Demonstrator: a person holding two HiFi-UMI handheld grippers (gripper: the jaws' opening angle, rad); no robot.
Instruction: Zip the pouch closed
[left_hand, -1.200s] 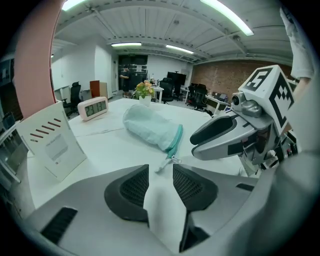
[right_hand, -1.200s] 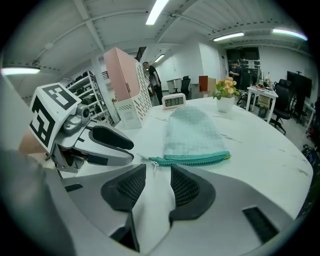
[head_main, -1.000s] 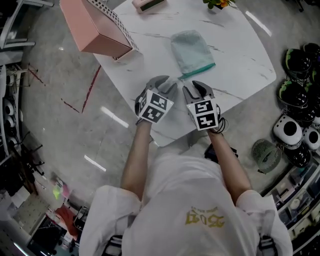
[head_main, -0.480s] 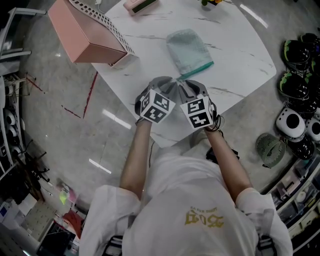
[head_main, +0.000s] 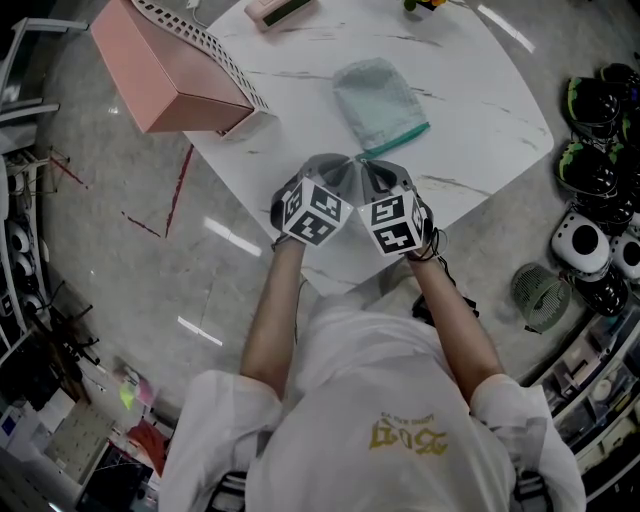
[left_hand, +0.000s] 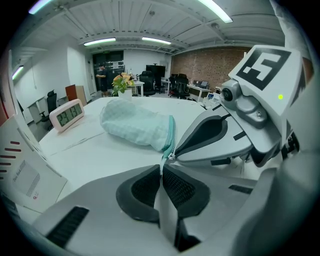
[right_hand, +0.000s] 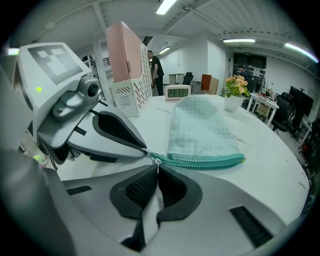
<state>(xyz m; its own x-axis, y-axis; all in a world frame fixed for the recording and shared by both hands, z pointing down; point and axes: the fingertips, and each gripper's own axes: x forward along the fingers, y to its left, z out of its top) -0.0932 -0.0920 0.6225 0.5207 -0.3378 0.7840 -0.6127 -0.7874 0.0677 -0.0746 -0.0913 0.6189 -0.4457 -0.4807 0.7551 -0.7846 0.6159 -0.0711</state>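
Note:
A mint-green pouch (head_main: 378, 100) lies flat on the white marble table (head_main: 480, 110), with its teal zipper (right_hand: 210, 161) along the near edge. Both grippers meet at the pouch's near corner. My left gripper (left_hand: 161, 169) is closing its jaws, and its pads pinch the teal zipper tail (left_hand: 165, 152) at the end of the pouch (left_hand: 135, 127). My right gripper (right_hand: 158, 167) is shut on the small silver zipper pull (right_hand: 156, 161), right beside the left gripper's tips. In the head view the left gripper (head_main: 343, 166) and right gripper (head_main: 368, 170) stand tip to tip.
A pink box (head_main: 170, 70) with a perforated white side stands at the table's far left. A small pink clock (left_hand: 69, 114) and a vase of flowers (left_hand: 123, 84) sit at the far edge. Helmets (head_main: 600, 130) lie on the floor to the right.
Both grippers have drawn together at the pouch's near corner, and their jaws have gone from wide apart to closed on the zipper end.

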